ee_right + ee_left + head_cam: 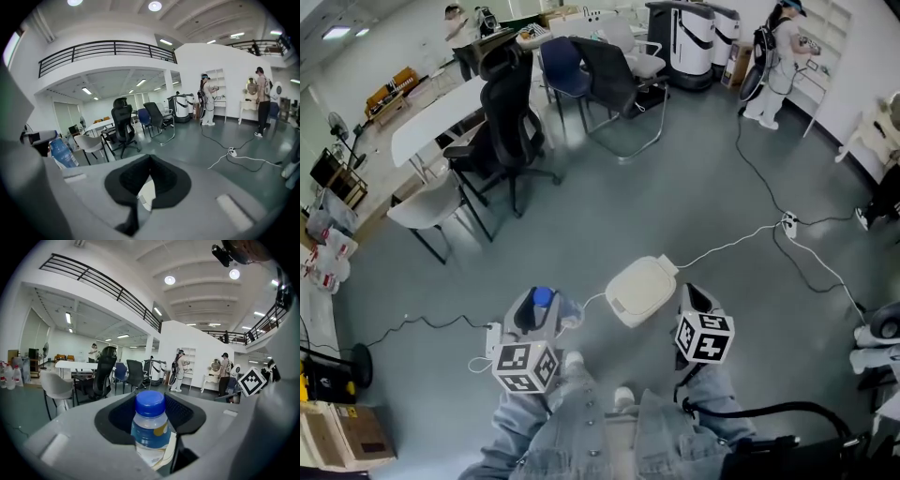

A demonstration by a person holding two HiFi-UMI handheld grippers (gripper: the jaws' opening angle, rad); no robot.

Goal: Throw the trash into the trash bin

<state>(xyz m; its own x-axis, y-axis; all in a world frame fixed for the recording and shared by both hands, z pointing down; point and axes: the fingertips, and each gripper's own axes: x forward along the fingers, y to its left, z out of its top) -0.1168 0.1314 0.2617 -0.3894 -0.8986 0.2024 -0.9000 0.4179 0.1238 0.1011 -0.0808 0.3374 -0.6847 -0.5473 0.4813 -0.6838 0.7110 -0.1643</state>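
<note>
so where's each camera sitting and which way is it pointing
Head view: on the person's head, looking steeply down at the floor and white bin; shows jeans, shoes, left tongs and right tongs.
Left gripper view: on the left tongs, looking across the room past the bottle they grip; the right tongs' marker cube shows at right.
Right gripper view: on the right tongs, facing the chairs; the left tongs show at left.
Shared: the bottle shows in all three; both gripper views face the same chairs.
</note>
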